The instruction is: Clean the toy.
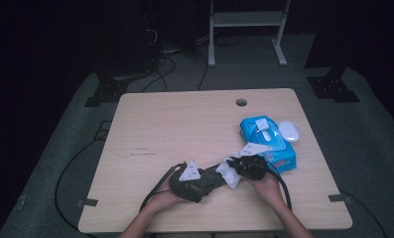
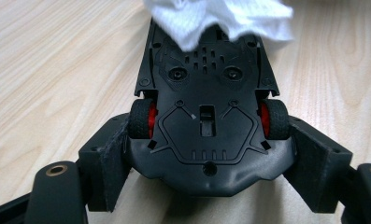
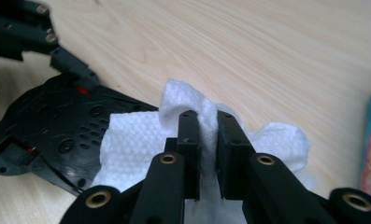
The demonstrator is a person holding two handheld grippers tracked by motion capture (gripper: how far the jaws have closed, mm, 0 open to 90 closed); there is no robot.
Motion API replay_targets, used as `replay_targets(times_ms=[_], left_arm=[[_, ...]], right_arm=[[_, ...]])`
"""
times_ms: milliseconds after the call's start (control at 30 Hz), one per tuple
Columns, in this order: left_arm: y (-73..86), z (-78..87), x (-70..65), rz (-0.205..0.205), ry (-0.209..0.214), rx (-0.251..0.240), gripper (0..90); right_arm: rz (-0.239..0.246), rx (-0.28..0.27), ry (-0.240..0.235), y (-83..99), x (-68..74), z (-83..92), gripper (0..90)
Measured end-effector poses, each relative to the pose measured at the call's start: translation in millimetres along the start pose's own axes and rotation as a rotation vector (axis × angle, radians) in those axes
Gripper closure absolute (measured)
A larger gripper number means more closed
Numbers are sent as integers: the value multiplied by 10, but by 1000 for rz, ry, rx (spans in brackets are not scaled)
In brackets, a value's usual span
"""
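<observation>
A black toy car [image 2: 206, 116] with red wheel hubs lies belly-up between the jaws of my left gripper [image 2: 206, 163], which is shut on its rear sides. A white wet wipe [image 2: 220, 18] rests on the car's far end. My right gripper [image 3: 207, 140] is shut on that white wipe [image 3: 141, 140], which is bunched between its pads and lies over the car's underside [image 3: 47, 126]. In the high view the left gripper [image 1: 204, 181] and right gripper [image 1: 241, 167] meet near the table's front edge, with the wipe [image 1: 229, 173] between them.
A blue pack of wet wipes [image 1: 268, 141] lies right of the grippers, with a white oval object [image 1: 289, 131] beside it. The wooden table [image 1: 174, 129] has a cable hole [image 1: 241, 102] at its far edge. Cables trail off the front left.
</observation>
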State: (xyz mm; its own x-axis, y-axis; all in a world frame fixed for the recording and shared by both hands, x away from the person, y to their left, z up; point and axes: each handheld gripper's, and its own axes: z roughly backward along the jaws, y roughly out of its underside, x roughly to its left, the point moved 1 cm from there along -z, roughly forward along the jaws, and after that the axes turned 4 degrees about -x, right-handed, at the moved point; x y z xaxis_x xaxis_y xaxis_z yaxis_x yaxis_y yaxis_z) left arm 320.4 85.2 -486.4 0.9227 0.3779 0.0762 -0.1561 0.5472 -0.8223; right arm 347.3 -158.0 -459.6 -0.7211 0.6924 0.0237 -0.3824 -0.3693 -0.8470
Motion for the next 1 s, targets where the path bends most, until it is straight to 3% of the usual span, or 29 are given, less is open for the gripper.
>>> replay_targets(times_ms=[67,200,267,333,367,433,567,600,667,833,900,1000], left_arm=[[-5,-9,-13,-10,-3,2,233],[-13,-14,-42,-37,0,14,233],[-17,-24,-65,-39,3,7,233],[-15,-22,-60,-32,6,4,233],[-13,-23,-58,-29,7,1,233],[-16,-16,-46,-27,11,6,233],[-17,-17,-40,-19,16,1,232],[-17,-16,-40,-25,15,5,232],[-14,-19,-45,-27,11,4,232],[-18,-19,-46,-27,9,6,232],[-17,-14,-41,-28,11,7,232],[-12,-8,-30,-23,10,5,232]], right_arm=[[-44,-4,-11,14,-39,23,807],[-18,-33,-83,-47,154,-69,806],[2,-24,-154,-82,279,-158,805],[58,-21,-138,-103,356,-196,804],[63,-18,-133,-107,341,-191,804],[70,-13,-74,-94,253,-153,805],[2,-17,14,-16,7,-28,808],[-30,-18,17,-5,-44,2,808],[-35,-22,12,-8,-36,11,808],[24,-30,-87,-64,259,-135,806],[48,-26,-80,-80,296,-152,806],[36,-17,-43,-60,179,-110,807]])
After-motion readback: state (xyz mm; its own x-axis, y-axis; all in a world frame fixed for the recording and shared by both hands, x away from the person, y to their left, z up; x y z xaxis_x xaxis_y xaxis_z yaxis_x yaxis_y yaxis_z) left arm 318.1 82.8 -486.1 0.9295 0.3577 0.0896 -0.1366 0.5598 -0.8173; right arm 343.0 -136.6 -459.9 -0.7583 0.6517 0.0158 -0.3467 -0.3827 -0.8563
